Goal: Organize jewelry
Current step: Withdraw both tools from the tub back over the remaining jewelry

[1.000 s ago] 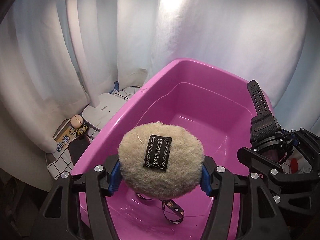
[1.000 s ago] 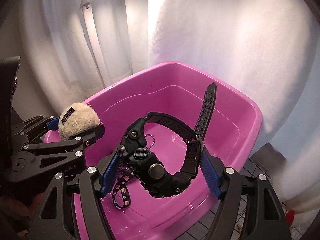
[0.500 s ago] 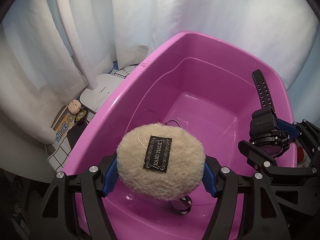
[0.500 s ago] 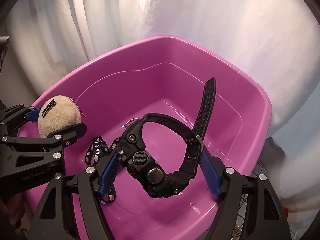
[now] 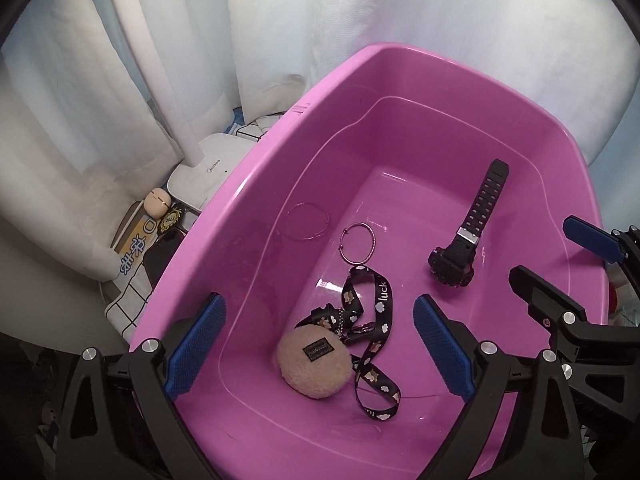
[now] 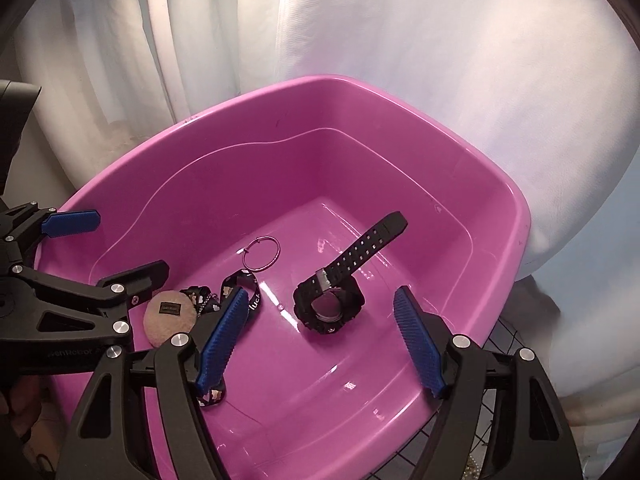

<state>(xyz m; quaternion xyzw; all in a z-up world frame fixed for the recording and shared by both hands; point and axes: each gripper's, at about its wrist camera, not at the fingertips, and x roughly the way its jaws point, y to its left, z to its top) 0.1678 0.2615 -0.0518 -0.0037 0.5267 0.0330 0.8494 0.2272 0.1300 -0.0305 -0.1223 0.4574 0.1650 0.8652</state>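
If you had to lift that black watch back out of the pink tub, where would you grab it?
I would take the black watch by its long strap, coming straight down from above. The strap sticks out free and raised from the chunky case, so two fingers can probably close across its width. The case itself looks bulky and rounded. The right gripper hangs open nearest to it, above the pink tub.

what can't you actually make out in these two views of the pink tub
- Watch dial: faces away or is too small in both views.
- Lanyard end: right wrist view, hidden behind the right gripper finger.
- Pouch label text: too small, both views.
- Thin ring on the tub floor: left wrist view, too faint to identify.
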